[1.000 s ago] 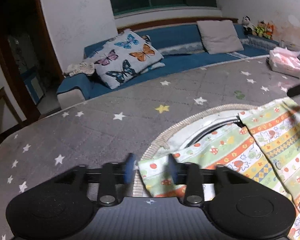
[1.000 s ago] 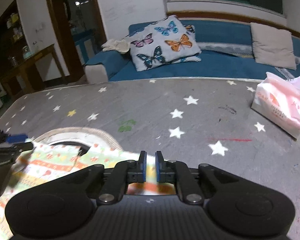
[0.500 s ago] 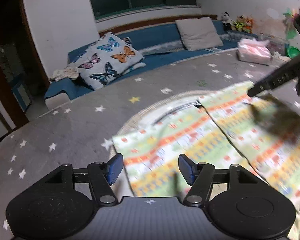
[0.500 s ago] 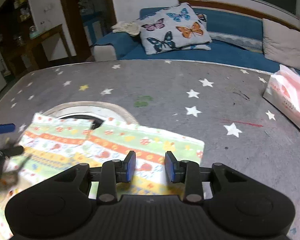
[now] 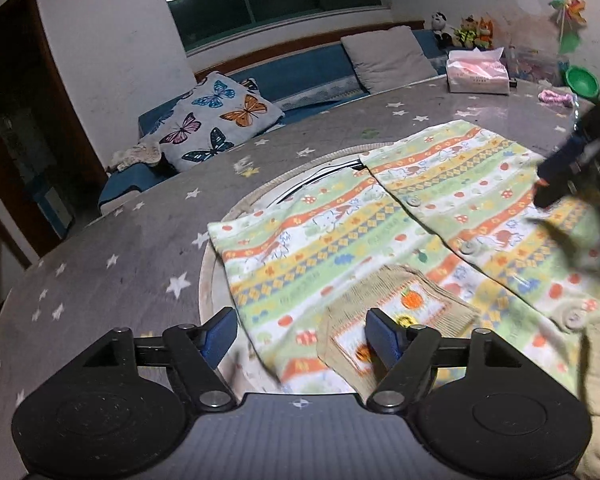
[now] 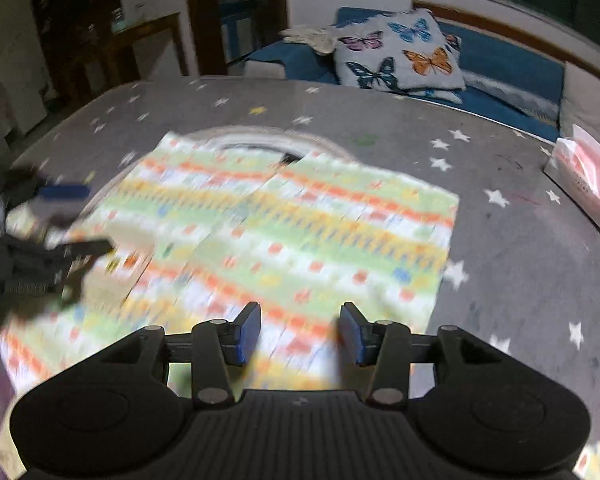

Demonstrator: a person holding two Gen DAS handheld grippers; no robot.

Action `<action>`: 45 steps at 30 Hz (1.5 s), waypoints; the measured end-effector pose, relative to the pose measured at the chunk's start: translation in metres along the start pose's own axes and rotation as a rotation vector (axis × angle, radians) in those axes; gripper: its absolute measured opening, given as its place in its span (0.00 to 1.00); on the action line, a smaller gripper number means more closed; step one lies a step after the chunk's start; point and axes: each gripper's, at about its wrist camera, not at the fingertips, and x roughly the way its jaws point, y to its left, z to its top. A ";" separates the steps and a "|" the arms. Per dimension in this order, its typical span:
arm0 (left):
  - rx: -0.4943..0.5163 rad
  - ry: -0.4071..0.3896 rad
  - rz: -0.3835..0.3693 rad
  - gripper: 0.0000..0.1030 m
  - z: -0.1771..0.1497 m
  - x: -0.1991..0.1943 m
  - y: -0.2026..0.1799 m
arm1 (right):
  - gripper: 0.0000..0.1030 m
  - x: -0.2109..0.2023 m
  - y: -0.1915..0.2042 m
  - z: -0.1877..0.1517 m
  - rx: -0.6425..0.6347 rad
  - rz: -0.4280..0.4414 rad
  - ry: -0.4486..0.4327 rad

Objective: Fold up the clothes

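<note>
A striped baby garment [image 5: 380,232] in green, orange, yellow and white lies spread flat on the grey star-print table; it has buttons down its front and a knitted tan pocket [image 5: 396,312]. It also shows, blurred, in the right wrist view [image 6: 300,240]. My left gripper [image 5: 300,338] is open and empty, above the garment's near left edge. My right gripper [image 6: 300,332] is open and empty, above the garment's near edge; it also shows at the right of the left wrist view [image 5: 564,172]. The left gripper shows at the left of the right wrist view [image 6: 60,216].
The garment partly covers a round woven mat [image 5: 240,208]. A pink tissue pack [image 5: 476,76] and a green bowl [image 5: 582,82] stand at the table's far right. A blue sofa [image 5: 300,76] with a butterfly pillow [image 5: 220,120] lies beyond the table.
Both grippers let go of the garment and opened wide. They pulled back and upward, and the garment now lies flat on the table.
</note>
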 end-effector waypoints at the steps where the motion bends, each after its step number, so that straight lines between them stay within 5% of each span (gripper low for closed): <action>1: -0.001 -0.004 0.000 0.73 -0.002 -0.004 -0.003 | 0.49 -0.003 0.006 -0.006 -0.013 0.000 -0.003; 14: 0.062 -0.094 0.064 0.94 -0.037 -0.051 -0.046 | 0.52 -0.045 0.057 -0.063 -0.087 0.018 -0.077; 20: 0.018 -0.109 0.095 0.94 -0.048 -0.067 -0.046 | 0.56 -0.055 0.069 -0.084 -0.110 -0.017 -0.111; 27: -0.064 -0.157 0.080 1.00 -0.036 -0.085 -0.043 | 0.56 -0.072 0.070 -0.106 -0.085 -0.014 -0.130; 45: -0.034 -0.192 -0.019 1.00 0.010 -0.069 -0.097 | 0.54 -0.091 0.059 -0.125 -0.004 0.070 -0.128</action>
